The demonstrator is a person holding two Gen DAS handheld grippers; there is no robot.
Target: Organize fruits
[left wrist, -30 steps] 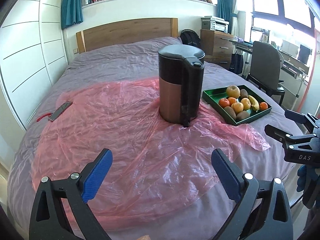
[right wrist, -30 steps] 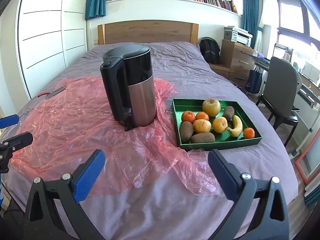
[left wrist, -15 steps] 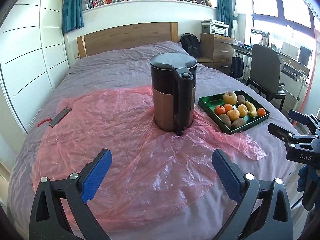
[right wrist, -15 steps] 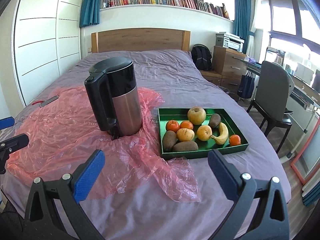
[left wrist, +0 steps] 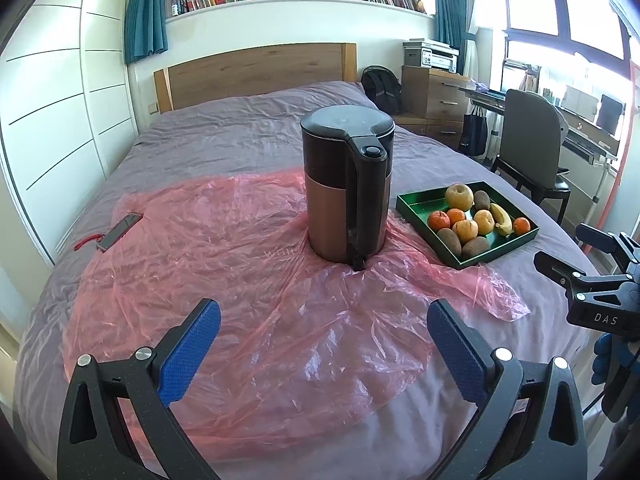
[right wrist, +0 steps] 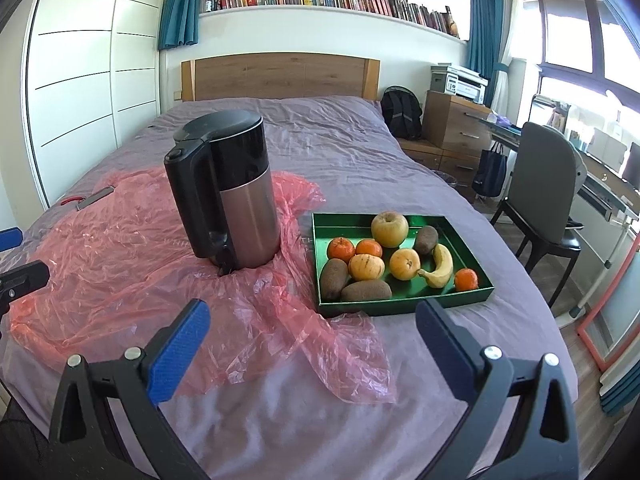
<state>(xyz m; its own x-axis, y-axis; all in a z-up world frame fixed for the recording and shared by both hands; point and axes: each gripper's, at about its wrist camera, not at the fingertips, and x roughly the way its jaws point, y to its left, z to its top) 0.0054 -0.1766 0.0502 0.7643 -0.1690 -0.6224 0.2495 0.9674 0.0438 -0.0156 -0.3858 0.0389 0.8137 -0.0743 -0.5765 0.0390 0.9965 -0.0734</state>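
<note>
Left tool (left wrist: 320, 320): jaws spread wide, nothing between them, hanging over the near edge of the bed (left wrist: 240, 136); its lower body is cut off by the frame.
Right tool (right wrist: 312, 320): also wide open and empty, poised near the tray; in the left view only its black tips show at the far right edge.
Green tray (right wrist: 400, 298): sits on the right side of the bed, its left near corner lying on the pink plastic sheet (right wrist: 120, 264).
Fruit: all inside the tray, an apple (right wrist: 389, 229) at the far side, a banana (right wrist: 441, 267) to the right, mandarins (right wrist: 341, 249) on the left and near right, brown kiwi-like pieces (right wrist: 334, 278) near the front; the two pale orange ones in the middle are hard to identify.
Kettle (right wrist: 230, 196): upright on the sheet, just left of the tray, handle toward us.
Hard to make out: a flat dark object (left wrist: 119, 230) at the sheet's left edge, possibly a phone.
</note>
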